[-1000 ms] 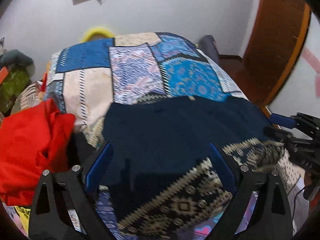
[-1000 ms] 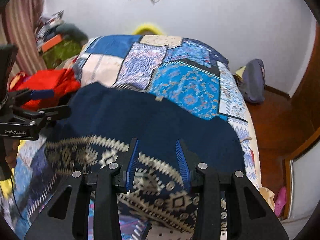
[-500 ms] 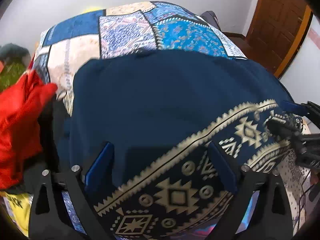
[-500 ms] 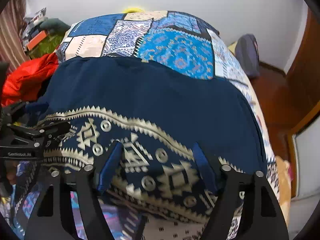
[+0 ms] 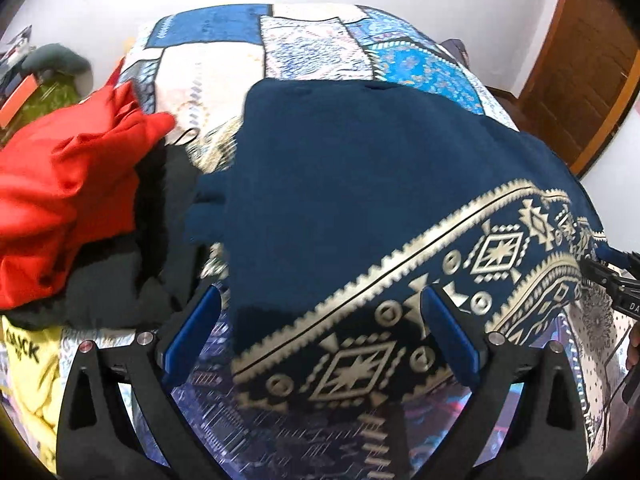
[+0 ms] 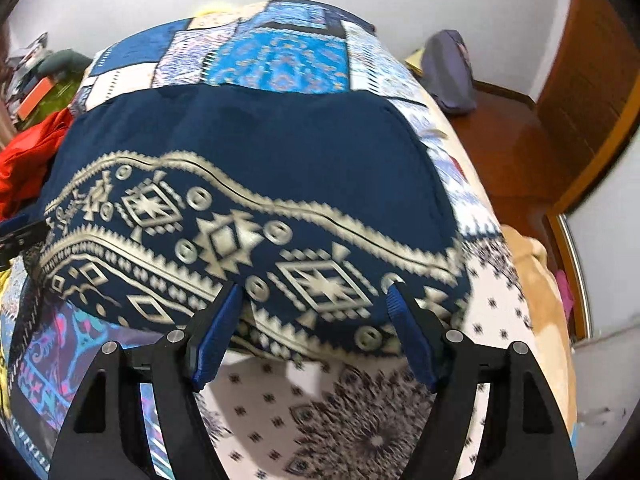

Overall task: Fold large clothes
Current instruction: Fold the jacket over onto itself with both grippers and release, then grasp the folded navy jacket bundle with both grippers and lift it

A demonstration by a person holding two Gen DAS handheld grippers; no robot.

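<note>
A navy garment (image 5: 360, 184) with a cream geometric band lies spread on the patchwork bedspread (image 5: 216, 68); it also shows in the right wrist view (image 6: 256, 152). My left gripper (image 5: 320, 320) is open and empty, its jaws wide apart over the garment's near left edge. My right gripper (image 6: 316, 320) is open and empty, hovering at the patterned hem near the garment's right corner. The right gripper's tip shows at the right edge of the left wrist view (image 5: 616, 276).
A pile of red (image 5: 68, 184), black (image 5: 132, 264) and yellow (image 5: 28, 364) clothes lies left of the garment. A grey bag (image 6: 448, 72) sits on the wooden floor beyond the bed's right side. A wooden door (image 5: 580, 64) stands at the right.
The right gripper's jaws have spread from narrow to wide. Both grippers have drawn back toward the near edge, and the garment now lies flat with its patterned band facing up.
</note>
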